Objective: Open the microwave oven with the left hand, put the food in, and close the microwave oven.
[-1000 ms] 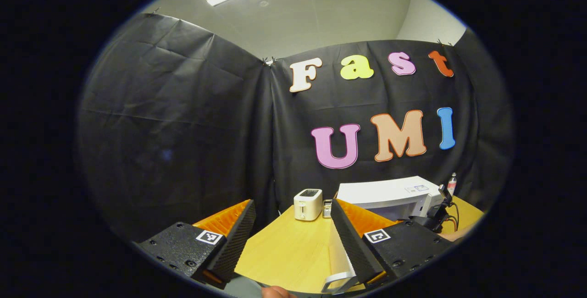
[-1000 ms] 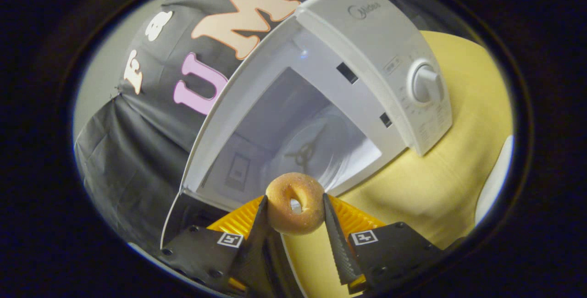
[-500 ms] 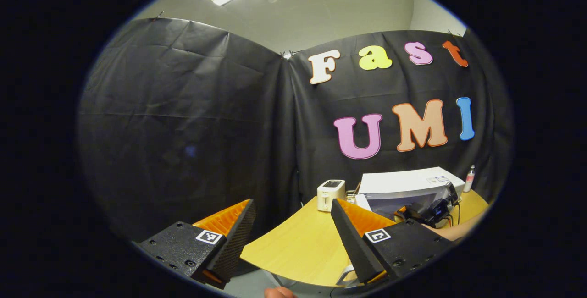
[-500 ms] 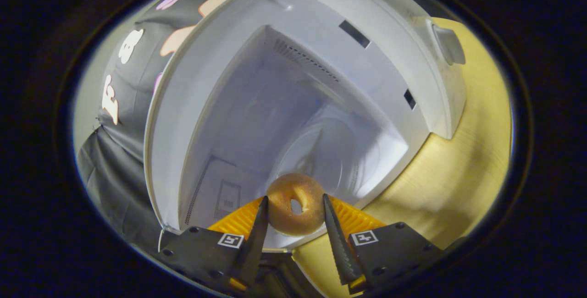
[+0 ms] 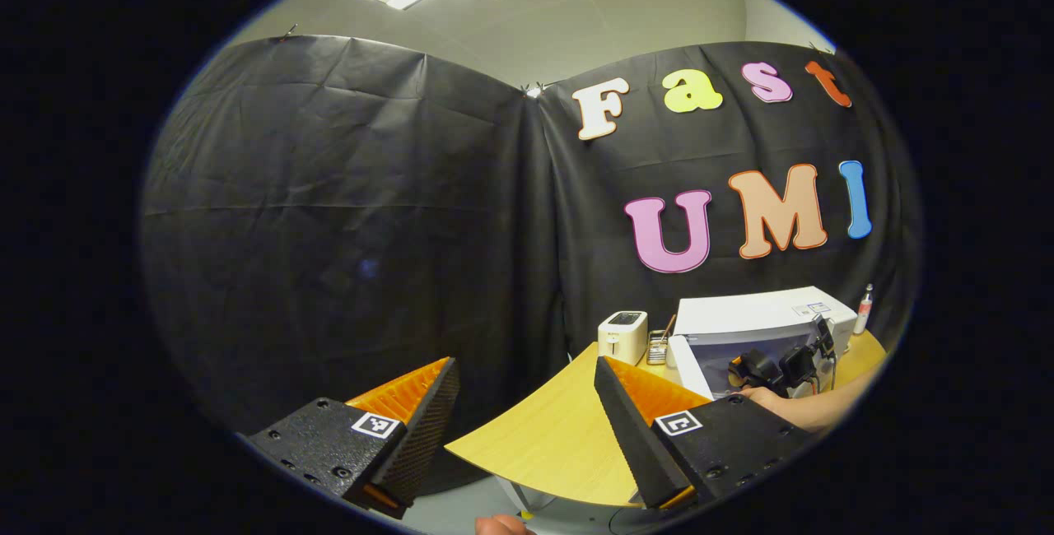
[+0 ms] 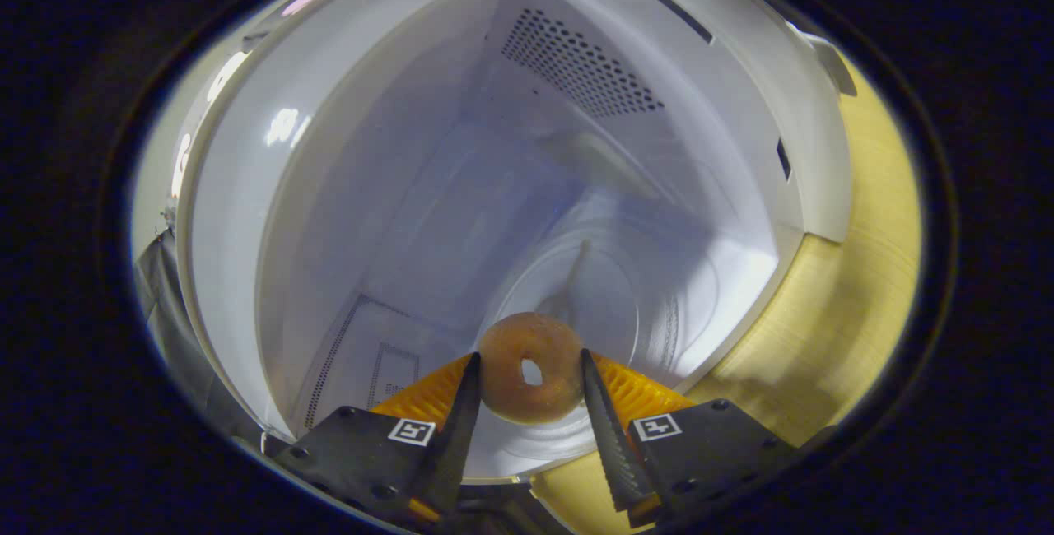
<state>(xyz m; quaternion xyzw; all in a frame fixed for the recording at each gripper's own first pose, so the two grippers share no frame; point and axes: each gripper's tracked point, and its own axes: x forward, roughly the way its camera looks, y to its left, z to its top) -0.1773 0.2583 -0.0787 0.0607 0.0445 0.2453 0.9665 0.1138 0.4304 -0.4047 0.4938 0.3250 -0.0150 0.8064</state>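
Right gripper view: right gripper point(image 6: 527, 374) fingers pinch a golden-brown ring-shaped bagel point(image 6: 529, 366), held at the mouth of the white microwave oven point(image 6: 346, 148) above its round glass turntable point(image 6: 659, 304).
Left gripper view: left gripper point(image 5: 523, 403) fingers spread, holding nothing.
Microwave oven: near the far right corner of the yellow wooden desk point(image 5: 560, 436), beside a white toaster point(image 5: 622, 336); door stands open.

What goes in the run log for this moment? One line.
right gripper: shut on donut | microwave: open | left gripper: open, apart
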